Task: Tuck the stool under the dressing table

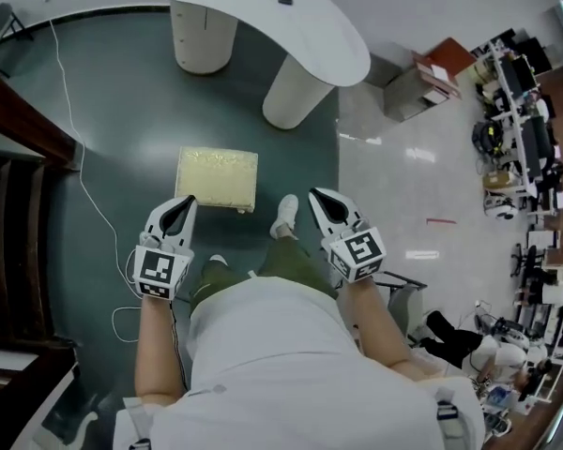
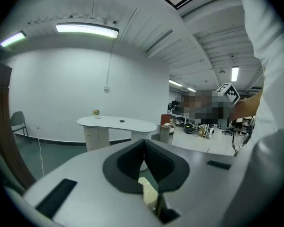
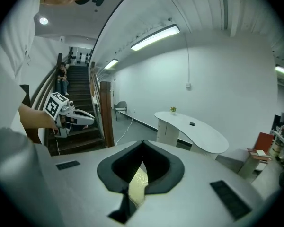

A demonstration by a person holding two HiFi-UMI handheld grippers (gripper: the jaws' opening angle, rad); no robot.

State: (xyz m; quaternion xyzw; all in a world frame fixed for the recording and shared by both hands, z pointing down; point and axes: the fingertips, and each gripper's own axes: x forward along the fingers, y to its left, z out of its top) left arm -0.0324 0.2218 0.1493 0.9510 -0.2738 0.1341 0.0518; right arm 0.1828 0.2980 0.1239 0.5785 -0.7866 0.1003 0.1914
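In the head view, the stool is sitting on the dark floor, well apart from the white bench and just ahead of the left claw and right claw. In the left gripper view, the left claw's jaws are pressing together on nothing, with the stool showing below them. In the right gripper view, the right claw is likewise sitting closed and empty.

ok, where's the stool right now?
Head view, centre-left: the stool sits on the green floor just ahead of the left claw, apart from the dressing table further ahead, not under it.
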